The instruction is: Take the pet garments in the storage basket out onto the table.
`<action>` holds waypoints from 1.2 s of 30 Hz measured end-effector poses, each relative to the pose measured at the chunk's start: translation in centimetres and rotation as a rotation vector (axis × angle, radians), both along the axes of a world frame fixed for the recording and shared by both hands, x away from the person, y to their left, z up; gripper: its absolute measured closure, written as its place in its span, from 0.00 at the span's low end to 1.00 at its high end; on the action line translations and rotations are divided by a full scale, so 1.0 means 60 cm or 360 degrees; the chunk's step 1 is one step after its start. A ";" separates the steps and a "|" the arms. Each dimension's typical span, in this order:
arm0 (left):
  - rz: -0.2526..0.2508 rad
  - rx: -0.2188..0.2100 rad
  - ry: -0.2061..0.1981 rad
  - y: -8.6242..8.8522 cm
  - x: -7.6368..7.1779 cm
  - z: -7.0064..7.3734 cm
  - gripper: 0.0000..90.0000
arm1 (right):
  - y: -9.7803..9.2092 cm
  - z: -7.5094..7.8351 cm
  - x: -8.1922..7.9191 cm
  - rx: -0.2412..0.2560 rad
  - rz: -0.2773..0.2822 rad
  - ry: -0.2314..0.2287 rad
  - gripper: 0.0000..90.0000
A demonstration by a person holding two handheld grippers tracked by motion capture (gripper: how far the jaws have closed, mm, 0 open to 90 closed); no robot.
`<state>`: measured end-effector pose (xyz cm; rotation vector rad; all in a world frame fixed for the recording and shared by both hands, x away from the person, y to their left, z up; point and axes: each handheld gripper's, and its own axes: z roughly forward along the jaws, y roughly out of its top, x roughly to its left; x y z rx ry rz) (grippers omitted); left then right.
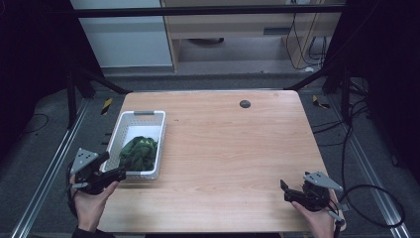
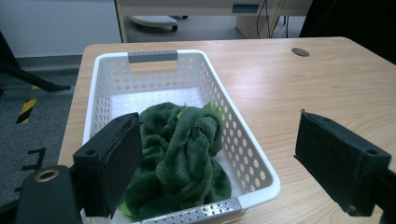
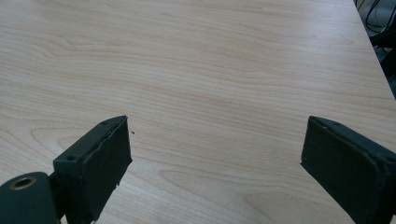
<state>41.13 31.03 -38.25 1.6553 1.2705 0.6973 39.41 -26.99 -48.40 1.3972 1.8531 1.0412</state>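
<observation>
A white perforated basket [image 1: 130, 120] [image 2: 105, 88] stands at the left side of the wooden table [image 1: 233, 148]. A crumpled dark green plush cloth [image 1: 139, 152] [image 2: 180, 158] lies in its near half. My left gripper [image 1: 113, 165] [image 2: 219, 161] hovers open just before the basket's near end, its jaws wide apart on either side of the near rim, touching nothing. My right gripper [image 1: 284, 191] [image 3: 215, 163] is open over bare wood near the table's front right corner, with nothing between its jaws.
A small dark round grommet [image 1: 244, 103] [image 2: 300, 52] sits near the table's far edge. Cables [image 1: 366, 188] trail off the right side onto the floor. Dark frame struts [image 1: 312, 77] flank the table's far corners.
</observation>
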 end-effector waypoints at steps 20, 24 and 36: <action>-0.0022 0.0087 0.0103 0.002 0.047 0.001 0.16 | 0.001 -0.001 0.003 0.0002 0.0012 0.0012 0.09; -0.0039 0.0128 0.0146 -0.003 0.057 0.001 0.16 | 0.000 -0.001 0.004 0.0001 0.0015 0.0008 0.09; -0.0073 0.0203 0.0209 -0.011 0.082 0.006 0.17 | 0.000 -0.001 0.005 0.0009 0.0018 0.0017 0.09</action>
